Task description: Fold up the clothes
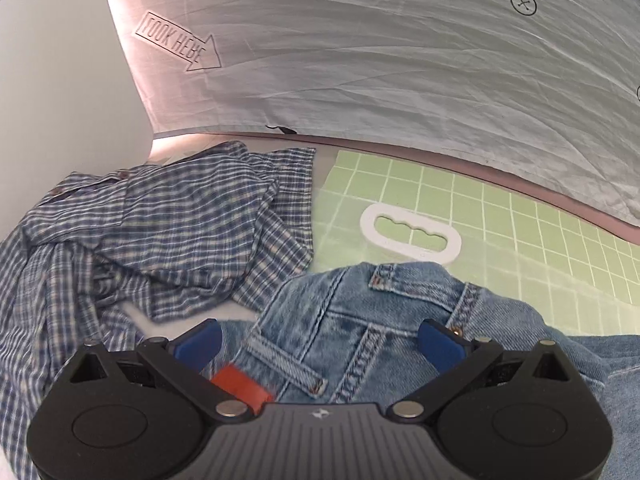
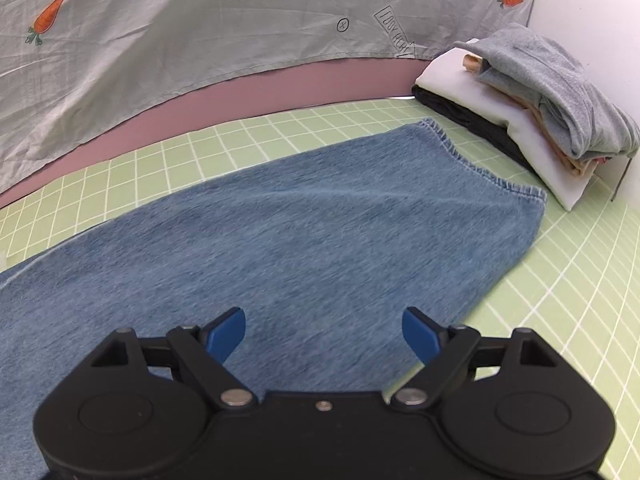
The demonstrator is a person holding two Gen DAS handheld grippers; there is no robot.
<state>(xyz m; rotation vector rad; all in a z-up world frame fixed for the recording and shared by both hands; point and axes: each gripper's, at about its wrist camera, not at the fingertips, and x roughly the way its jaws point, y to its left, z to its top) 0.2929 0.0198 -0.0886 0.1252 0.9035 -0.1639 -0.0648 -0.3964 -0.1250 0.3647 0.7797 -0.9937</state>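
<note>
1. The left gripper stands with its jaws wide apart and nothing between the blue pads; it is released, hovering over the waistband end of the jeans.
2. A small emblem sits on the grey housing of the left gripper, too small to read.
3. A red tag shows on the jeans just beside the left pad; no writing on it can be made out.
4. Belt loops and stitched seams of the jeans lie directly under and ahead of the left gripper.
5. The right gripper is also released, jaws wide, empty, above the leg of the jeans.
6. That leg lies flat on the green grid mat, its hem pointing away toward the far right.
7. To the left of the jeans lies a crumpled plaid shirt, its edge touching the denim.
8. Beyond the waistband, a white oval ring rests on the mat.
9. A stack of folded clothes sits past the hem, near it but apart.
10. The grey sheet behind bears an arrow printed "LOOK HERE", a circled cross, and, in the right view, orange carrots.
</note>
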